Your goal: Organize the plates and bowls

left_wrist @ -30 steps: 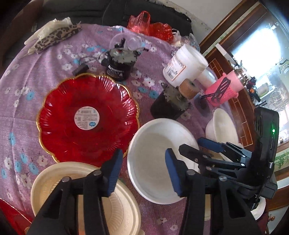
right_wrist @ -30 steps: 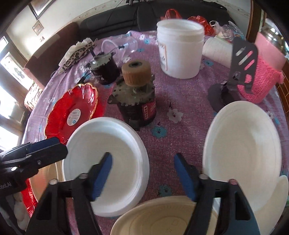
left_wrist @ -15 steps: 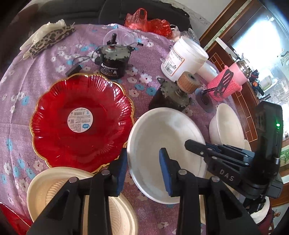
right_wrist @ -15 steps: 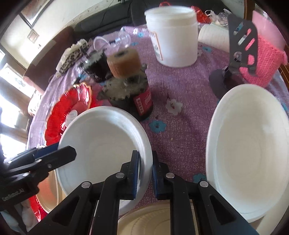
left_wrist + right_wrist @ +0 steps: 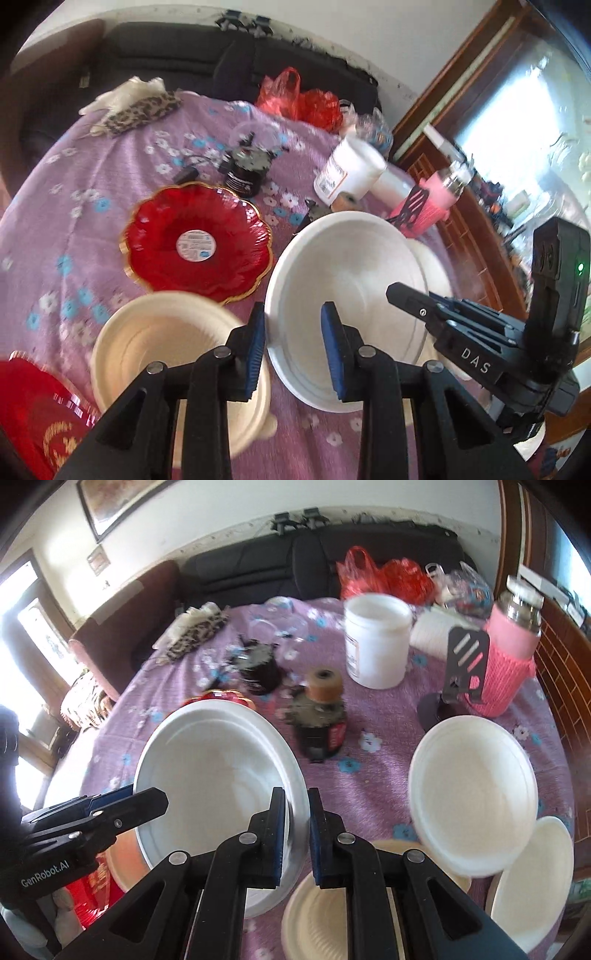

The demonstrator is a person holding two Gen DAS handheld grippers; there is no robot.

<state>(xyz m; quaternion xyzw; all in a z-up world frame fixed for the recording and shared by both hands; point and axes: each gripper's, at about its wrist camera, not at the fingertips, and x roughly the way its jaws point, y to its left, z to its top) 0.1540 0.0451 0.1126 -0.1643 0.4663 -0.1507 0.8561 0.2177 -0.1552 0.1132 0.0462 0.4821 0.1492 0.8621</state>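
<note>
A white bowl (image 5: 351, 280) (image 5: 221, 768) hangs lifted and tilted above the purple cloth. My right gripper (image 5: 297, 834) is shut on its right rim, with the rim squeezed between the blue pads. My left gripper (image 5: 293, 343) is closing around the opposite rim. That rim lies against the left pad, and a gap still shows to the other pad. Each gripper appears in the other's view, the right gripper (image 5: 395, 295) and the left gripper (image 5: 159, 801). A red gold-edged plate (image 5: 195, 243) lies flat beyond, and a cream bowl (image 5: 159, 332) sits below the left fingers.
A second white bowl (image 5: 472, 794), a white plate (image 5: 532, 878) and a cream dish (image 5: 325, 915) lie on the right. Behind stand two motors (image 5: 321, 720), a white jar (image 5: 376, 638), a pink flask (image 5: 513, 657) and a phone stand (image 5: 465, 664). A red packet (image 5: 37, 424) lies at the near left.
The right gripper closed on the white bowl's rim and the left jaws narrowed around the other rim. Both grippers rose and the bowl came up off the cloth.
</note>
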